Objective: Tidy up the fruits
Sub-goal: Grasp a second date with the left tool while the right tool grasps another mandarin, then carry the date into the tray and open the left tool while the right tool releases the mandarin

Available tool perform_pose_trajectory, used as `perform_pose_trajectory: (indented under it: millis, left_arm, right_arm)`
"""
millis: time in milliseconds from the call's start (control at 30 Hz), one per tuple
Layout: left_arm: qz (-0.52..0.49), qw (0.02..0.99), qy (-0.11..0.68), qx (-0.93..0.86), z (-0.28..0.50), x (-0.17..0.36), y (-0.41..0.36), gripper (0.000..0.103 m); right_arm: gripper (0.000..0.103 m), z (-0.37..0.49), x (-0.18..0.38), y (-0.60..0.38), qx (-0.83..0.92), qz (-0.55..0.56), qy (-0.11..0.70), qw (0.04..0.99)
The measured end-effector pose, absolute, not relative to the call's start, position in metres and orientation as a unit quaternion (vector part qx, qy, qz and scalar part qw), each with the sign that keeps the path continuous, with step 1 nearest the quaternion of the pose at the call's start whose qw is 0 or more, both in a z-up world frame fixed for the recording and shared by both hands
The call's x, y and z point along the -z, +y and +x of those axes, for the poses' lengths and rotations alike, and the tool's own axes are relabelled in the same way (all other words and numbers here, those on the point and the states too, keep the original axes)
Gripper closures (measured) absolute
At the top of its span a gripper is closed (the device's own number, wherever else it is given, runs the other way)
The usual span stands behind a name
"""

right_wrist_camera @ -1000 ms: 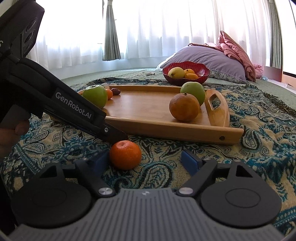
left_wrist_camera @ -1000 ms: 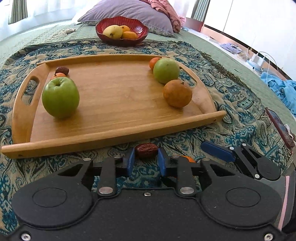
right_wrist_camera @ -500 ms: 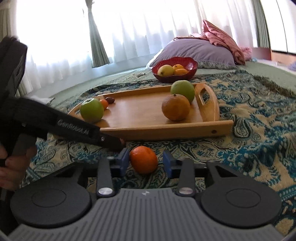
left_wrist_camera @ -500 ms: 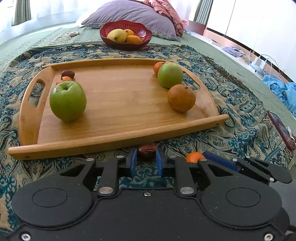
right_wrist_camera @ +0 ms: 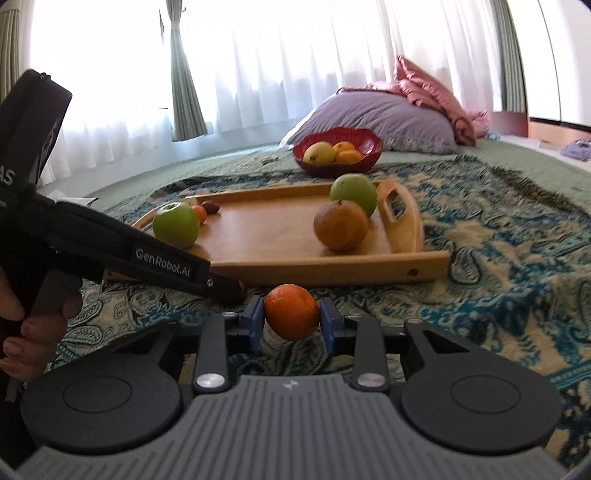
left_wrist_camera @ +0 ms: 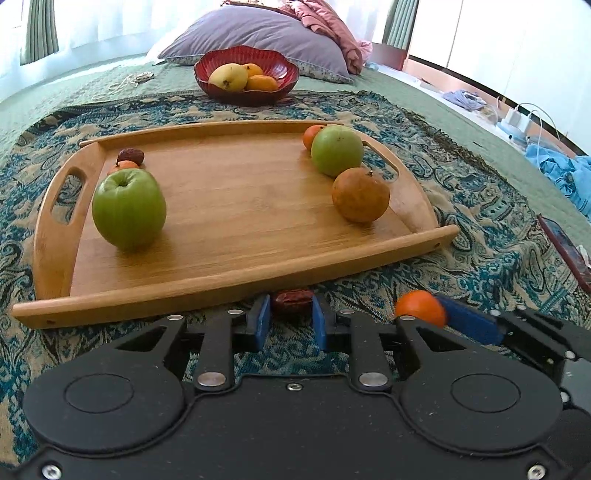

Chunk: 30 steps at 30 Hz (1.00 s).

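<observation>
My left gripper [left_wrist_camera: 290, 312] is shut on a dark red date [left_wrist_camera: 293, 301], just in front of the wooden tray [left_wrist_camera: 229, 284]. My right gripper [right_wrist_camera: 291, 314] is shut on a small tangerine [right_wrist_camera: 291, 312], which also shows in the left wrist view [left_wrist_camera: 421, 308]. On the tray lie a green apple [left_wrist_camera: 128, 208], a date [left_wrist_camera: 131, 155] and a small tangerine [left_wrist_camera: 123, 165] at the left, and a green apple [left_wrist_camera: 337, 149], a brownish orange [left_wrist_camera: 360, 194] and a tangerine [left_wrist_camera: 313, 136] at the right.
A red bowl [left_wrist_camera: 246, 92] holding a mango and oranges stands behind the tray, before a purple pillow [left_wrist_camera: 255, 35]. The tray rests on a patterned blue cloth [left_wrist_camera: 480, 221] over a green bedspread. A phone [left_wrist_camera: 565, 251] lies at the right edge.
My right gripper has closed on the tangerine and lifted it slightly. My left gripper has closed tighter on the date and both have moved toward the tray.
</observation>
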<state>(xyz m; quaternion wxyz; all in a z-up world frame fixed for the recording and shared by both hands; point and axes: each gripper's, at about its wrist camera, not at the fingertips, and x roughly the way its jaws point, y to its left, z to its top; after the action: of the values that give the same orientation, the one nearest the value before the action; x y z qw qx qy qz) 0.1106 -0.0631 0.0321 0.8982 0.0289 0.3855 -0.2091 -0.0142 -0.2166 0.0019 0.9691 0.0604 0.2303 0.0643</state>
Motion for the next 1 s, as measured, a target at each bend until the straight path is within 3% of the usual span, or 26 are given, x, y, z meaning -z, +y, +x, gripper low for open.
perform_pose_trajectory:
  millis: [100,433,1000]
  left_arm:
    - [0.029,0.898,0.387,0.206,0.113,-0.03,-0.065,0.074]
    - [0.039,0.899,0.386,0.202,0.114,-0.025,-0.074,0.075]
    - [0.039,0.935,0.301,0.186,0.116,-0.075,-0.057,0.075]
  right_arm:
    - [0.066,-0.015,-0.003,-0.22,-0.055,0.057,0.227,0.971]
    - [0.066,-0.016,-0.002,-0.232,-0.034,0.071,0.228,0.97]
    - [0.066,0.013,-0.032,-0.226,-0.043,0.061,0.19,0.979]
